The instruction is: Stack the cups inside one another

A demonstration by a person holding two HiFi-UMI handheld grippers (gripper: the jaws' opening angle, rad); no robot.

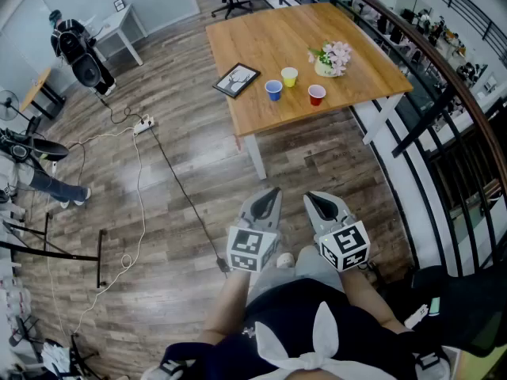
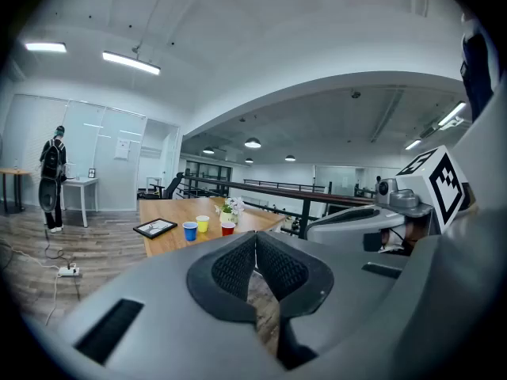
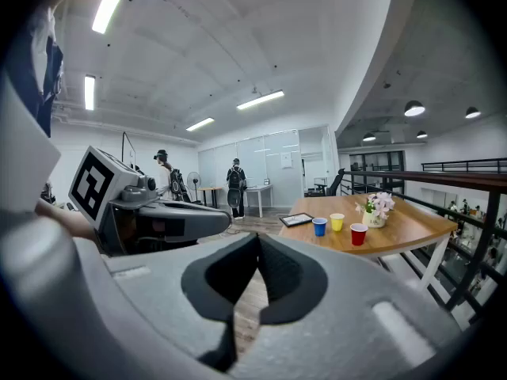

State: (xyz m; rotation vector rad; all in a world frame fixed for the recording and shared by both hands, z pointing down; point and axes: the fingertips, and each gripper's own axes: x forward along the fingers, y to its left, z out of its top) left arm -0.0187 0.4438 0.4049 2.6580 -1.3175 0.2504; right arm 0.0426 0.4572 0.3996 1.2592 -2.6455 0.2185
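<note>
Grey-brown plank floor [image 1: 174, 180] fills most of the head view. A light wooden table [image 1: 261, 38] stands at the far side of it, beside a dark railing [image 1: 444, 77]. All 3 cups stand upright on the near part of that table, each apart from the others and none inside another. The blue cup [image 1: 273, 90] is at the left, the yellow cup [image 1: 289, 77] is just beyond it and slightly right, and the red cup [image 1: 316, 95] is furthest right. A framed picture [image 1: 236, 80] lies flat to the left of the blue cup. A pot of pale pink flowers [image 1: 333, 58] sits just behind the red and yellow cups.

Both grippers hang low over the floor in front of the person, side by side and pointing toward the table. The left gripper [image 1: 275, 190] has its dark ribbed pads [image 2: 238, 264] pressed together at the tips, with nothing between them. The right gripper [image 1: 310, 197] is likewise closed, its pads [image 3: 277, 271] meeting on empty air. The 3 cups lie well apart from both pairs of fingers, ahead of them on the tabletop, and neither gripper touches a cup.
</note>
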